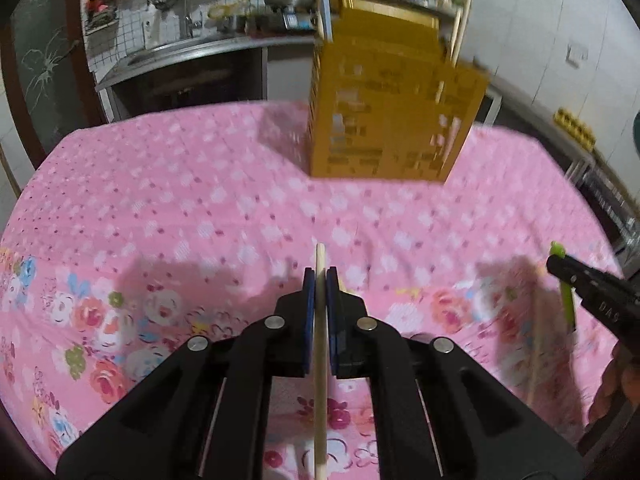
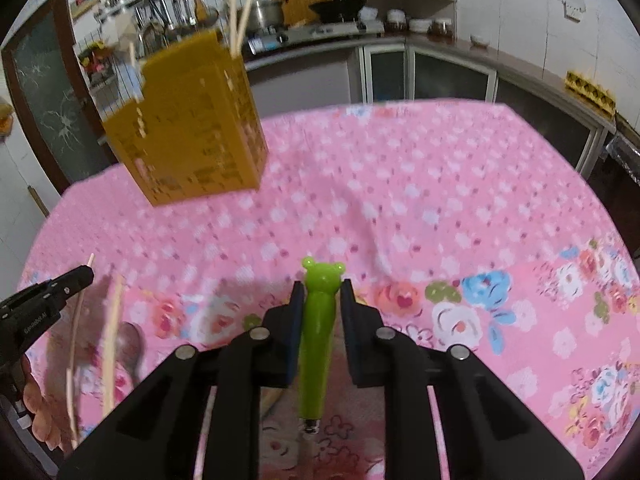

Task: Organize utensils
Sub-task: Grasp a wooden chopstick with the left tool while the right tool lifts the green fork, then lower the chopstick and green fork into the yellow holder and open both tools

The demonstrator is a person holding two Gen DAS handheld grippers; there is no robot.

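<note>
In the left wrist view my left gripper (image 1: 320, 276) is shut on a thin wooden chopstick (image 1: 320, 360) that runs straight up between its blue pads. A yellow slotted utensil holder (image 1: 388, 112) stands ahead at the far side of the table, with chopsticks (image 1: 460, 28) and a blue-handled utensil (image 1: 326, 10) in it. In the right wrist view my right gripper (image 2: 322, 288) is shut on a green bear-headed utensil handle (image 2: 318, 340), its head pointing away. The holder (image 2: 192, 128) stands far left of it. My left gripper (image 2: 86, 274) shows at the left edge.
A pink floral tablecloth (image 2: 400, 200) covers the table. Another chopstick (image 2: 112, 340) and a dark spoon shape (image 2: 130, 344) lie blurred at the near left. A hand (image 2: 40, 412) shows below the left gripper. Kitchen counters (image 2: 440, 48) stand beyond the table's far edge.
</note>
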